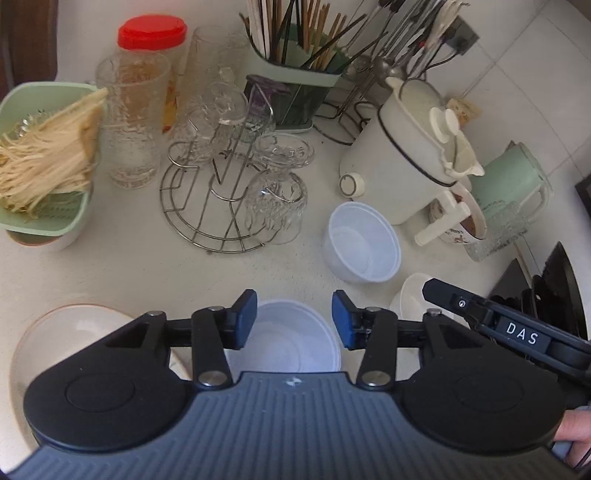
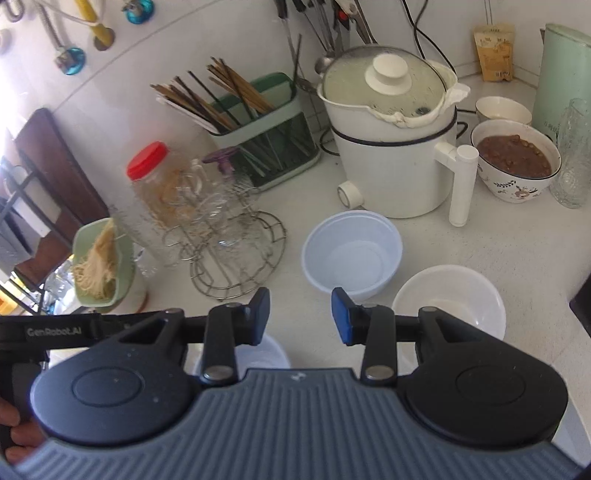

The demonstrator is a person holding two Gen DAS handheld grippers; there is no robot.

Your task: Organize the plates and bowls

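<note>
A pale blue plastic bowl [image 1: 364, 242] [image 2: 352, 254] stands on the white counter in front of the white cooker. A second pale blue bowl [image 1: 288, 339] [image 2: 258, 354] sits right under my left gripper [image 1: 294, 319], which is open and empty above it. A white bowl [image 2: 448, 301] [image 1: 415, 299] stands to the right. A cream plate [image 1: 70, 332] lies at the left. My right gripper [image 2: 300, 315] is open and empty, hovering between the blue bowls; its finger shows in the left wrist view [image 1: 480, 314].
A wire rack with upturned glasses [image 1: 236, 184] [image 2: 229, 240], a green basket of noodles [image 1: 44, 158], a red-lidded jar [image 1: 151, 33], a chopstick holder [image 1: 295, 74], the white cooker [image 2: 395, 147], a bowl of brown food [image 2: 515, 162] and a green kettle [image 2: 561, 81] crowd the counter.
</note>
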